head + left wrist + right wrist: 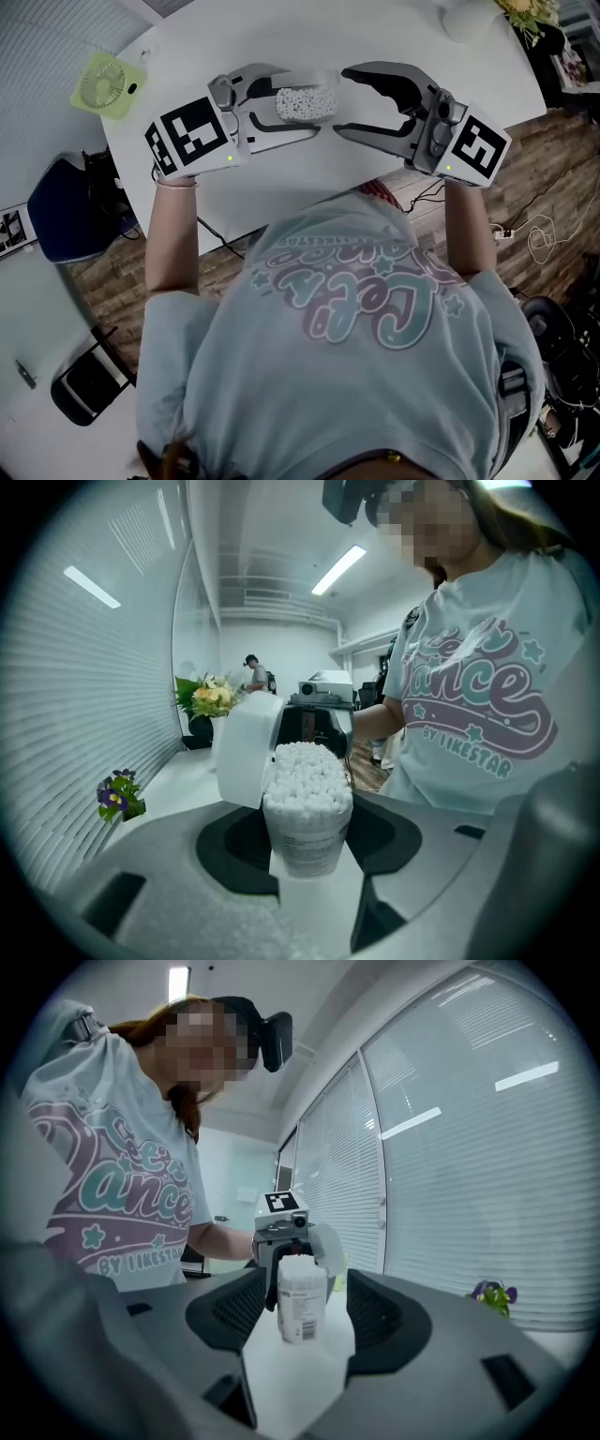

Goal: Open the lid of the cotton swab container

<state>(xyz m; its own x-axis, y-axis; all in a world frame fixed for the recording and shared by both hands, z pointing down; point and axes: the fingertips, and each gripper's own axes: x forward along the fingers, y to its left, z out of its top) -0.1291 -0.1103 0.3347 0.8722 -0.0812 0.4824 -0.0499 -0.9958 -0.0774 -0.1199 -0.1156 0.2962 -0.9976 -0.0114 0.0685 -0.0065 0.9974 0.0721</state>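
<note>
Holding entry, one step: lid-opening, judged nearly finished.

- Container (302, 101): clear tub, upright on or just above the white table (281, 28), at 12 o'clock from the person in the head view. It is packed full of swabs (307, 771), whose tops are exposed.
- Lid (246, 752): white, swung up and back. It stands at the tub's 10 o'clock in the left gripper view and looks still attached at one edge.
- Left gripper (319, 103): clamped on the tub's body, one pad on each side.
- Right gripper (343, 101): jaws wide apart and empty, at the tub's 3 o'clock in the head view. Its tips are near the tub but clear of it.

Handling notes (judgement):
- Keep the left clamp steady and the tub vertical, because a full open tub would spill swabs if tipped.
- Draw the right gripper straight back toward 3 o'clock, with its jaws kept wide so neither tip clips the rim.
- If the lid sags forward, nudge it from beneath rather than pinching it.
- Avoid squeezing harder on the left, since the thin wall would probably flex.
</note>
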